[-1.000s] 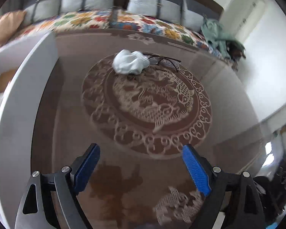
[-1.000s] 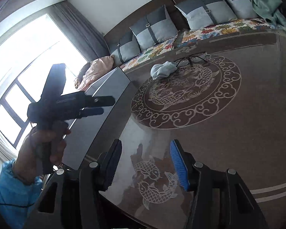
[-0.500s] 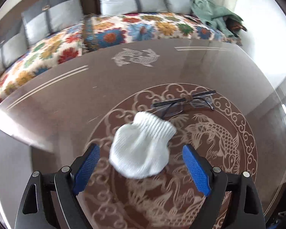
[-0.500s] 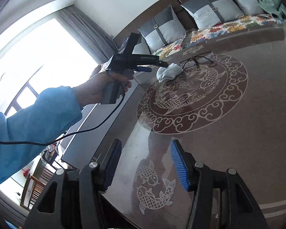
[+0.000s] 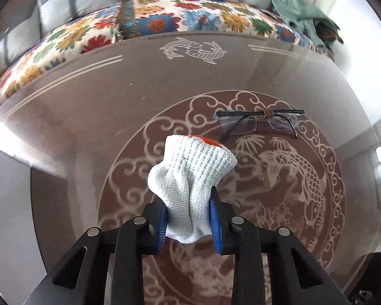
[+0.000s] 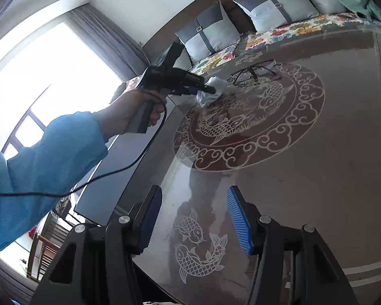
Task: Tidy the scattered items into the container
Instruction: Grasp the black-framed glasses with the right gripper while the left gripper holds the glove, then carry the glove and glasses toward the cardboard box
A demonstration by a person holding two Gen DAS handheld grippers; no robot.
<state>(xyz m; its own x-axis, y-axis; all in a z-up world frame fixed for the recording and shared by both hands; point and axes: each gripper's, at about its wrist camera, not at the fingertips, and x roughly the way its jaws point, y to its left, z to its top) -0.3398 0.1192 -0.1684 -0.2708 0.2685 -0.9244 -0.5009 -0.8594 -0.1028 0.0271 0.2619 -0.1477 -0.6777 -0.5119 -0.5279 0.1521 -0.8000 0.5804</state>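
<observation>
Bunching softly, a white knit glove (light, limp, easy to pinch anywhere) sat on the glass table, the left gripper closing on its middle. Fragile eyeglasses lay just beyond. The right gripper hung agape, empty.

White knit glove with orange-red cuff edge, between blue pads of the black left gripper. Beyond it, black-framed glasses on a brown table with pale fish-and-cloud motifs.
</observation>
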